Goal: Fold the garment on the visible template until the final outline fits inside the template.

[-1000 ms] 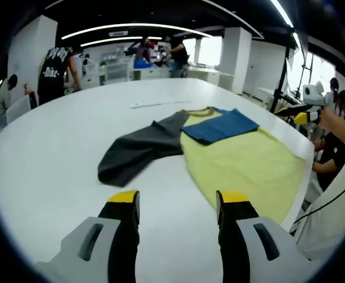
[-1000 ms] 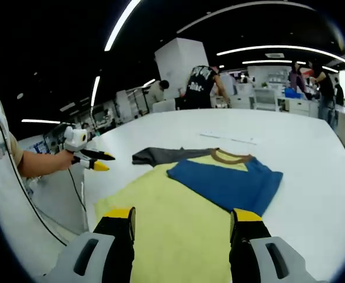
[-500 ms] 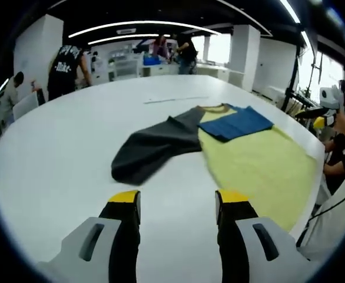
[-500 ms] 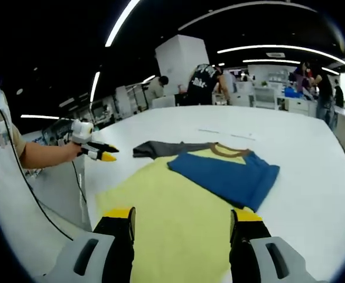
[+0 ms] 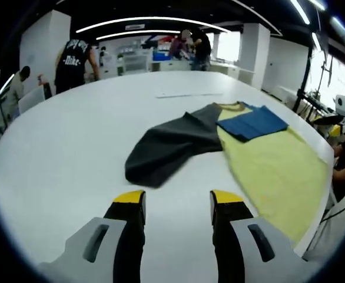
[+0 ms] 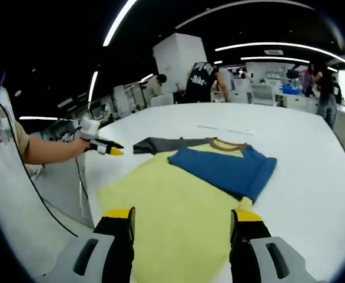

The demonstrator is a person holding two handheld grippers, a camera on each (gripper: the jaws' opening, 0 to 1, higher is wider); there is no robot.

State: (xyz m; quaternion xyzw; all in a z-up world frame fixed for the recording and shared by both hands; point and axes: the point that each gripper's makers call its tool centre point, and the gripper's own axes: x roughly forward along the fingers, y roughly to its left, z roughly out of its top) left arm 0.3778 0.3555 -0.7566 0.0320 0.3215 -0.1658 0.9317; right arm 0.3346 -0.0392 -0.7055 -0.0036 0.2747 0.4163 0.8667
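A shirt with a yellow body point(image 5: 272, 171) point(image 6: 172, 206) lies flat on the white table point(image 5: 66, 147) point(image 6: 319, 165). Its blue sleeve point(image 5: 255, 122) point(image 6: 225, 168) is folded across the chest, below a brown collar point(image 6: 226, 143). Its dark grey sleeve point(image 5: 166, 147) point(image 6: 158, 144) is spread out to the side. My left gripper point(image 5: 175, 203) point(image 6: 116, 148) is open above bare table, just short of the grey sleeve's end. My right gripper point(image 6: 184, 215) point(image 5: 332, 125) is open over the shirt's hem and holds nothing.
A thin pale strip point(image 5: 184, 94) point(image 6: 222, 130) lies on the table beyond the collar. The table's edge point(image 6: 93, 194) runs close beside the hem. Several people point(image 5: 72, 59) point(image 6: 205, 79) stand at benches far behind. A cable point(image 6: 43, 206) hangs off the table's side.
The left gripper has moved toward the grey sleeve, which now sits larger and more central in its view. The right gripper has shifted only slightly. The shirt lies as before.
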